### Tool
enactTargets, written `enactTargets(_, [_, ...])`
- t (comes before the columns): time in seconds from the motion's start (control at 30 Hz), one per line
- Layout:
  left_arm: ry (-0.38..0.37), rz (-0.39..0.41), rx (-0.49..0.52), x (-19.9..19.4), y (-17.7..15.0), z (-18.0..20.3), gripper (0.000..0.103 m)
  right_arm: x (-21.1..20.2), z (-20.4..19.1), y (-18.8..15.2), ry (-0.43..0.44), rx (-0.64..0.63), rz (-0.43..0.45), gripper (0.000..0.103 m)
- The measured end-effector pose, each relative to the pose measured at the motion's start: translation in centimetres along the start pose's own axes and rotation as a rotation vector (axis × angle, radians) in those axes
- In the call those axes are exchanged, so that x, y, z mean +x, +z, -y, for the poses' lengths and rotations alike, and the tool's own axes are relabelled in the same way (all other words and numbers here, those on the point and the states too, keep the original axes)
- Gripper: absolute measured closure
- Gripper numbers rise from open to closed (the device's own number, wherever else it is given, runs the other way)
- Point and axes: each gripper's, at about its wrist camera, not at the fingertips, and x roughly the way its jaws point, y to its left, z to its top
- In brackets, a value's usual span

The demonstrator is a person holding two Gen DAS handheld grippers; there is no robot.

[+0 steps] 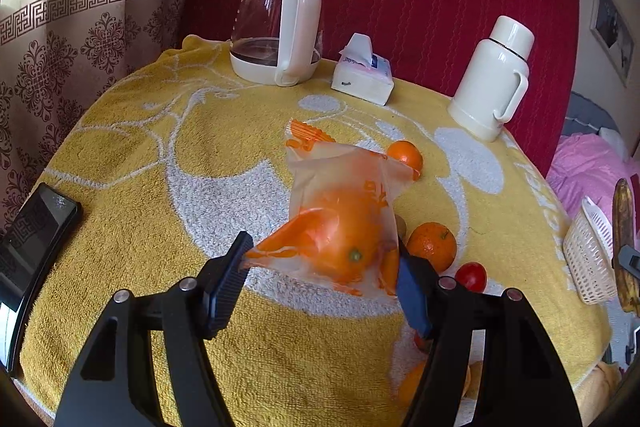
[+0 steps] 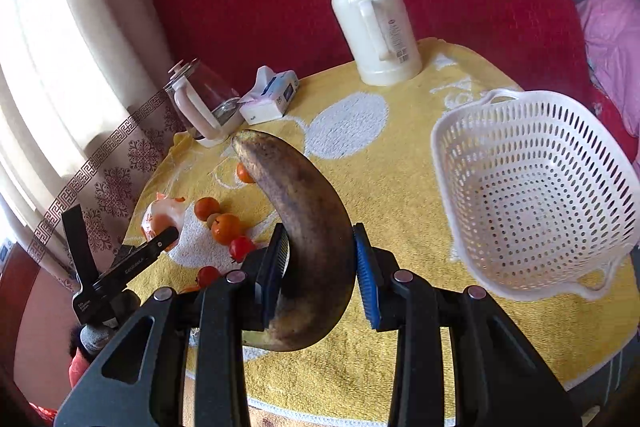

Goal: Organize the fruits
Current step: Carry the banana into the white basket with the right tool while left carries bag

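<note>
My right gripper [image 2: 320, 279] pinches a browned banana [image 2: 304, 227], lifted off the cloth, just left of the white basket [image 2: 536, 195], which is empty, so I judge nothing is sorted yet. My left gripper [image 1: 320, 275] has its pads against a plastic-bagged orange [image 1: 340, 239], jaws clamped on the wrapper and fruit. Loose on the yellow towel [image 1: 160, 155]: at least three bare oranges [image 1: 432, 245], a fourth hidden behind the banana, and two small red fruits [image 1: 471, 275]; more orange shows below the left jaw, count unclear. Farther back: one tissue pack [image 1: 362, 79], one glass kettle [image 1: 276, 27], one white thermos [image 1: 492, 79].
</note>
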Motion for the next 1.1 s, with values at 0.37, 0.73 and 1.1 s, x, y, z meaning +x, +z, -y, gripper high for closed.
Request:
enactTargets(0.37, [0.036,-0.003,0.008,-0.2,-0.2,0.3,0.036,-1.6,9.6,2.4,-0.223,0.159,0.064,0.069])
enactTargets(0.73, [0.042,0.0,0.031,-1.4,-0.2,1.9,0.036,-0.2,12.7,2.1,-0.294,0.192,0.019,0.069])
enactTargets(1.1, [-0.042,0.031,0.11,-4.3,1.0,7.3,0.036,-2.3,11.9,2.8,-0.236,0.18,0.111,0.068])
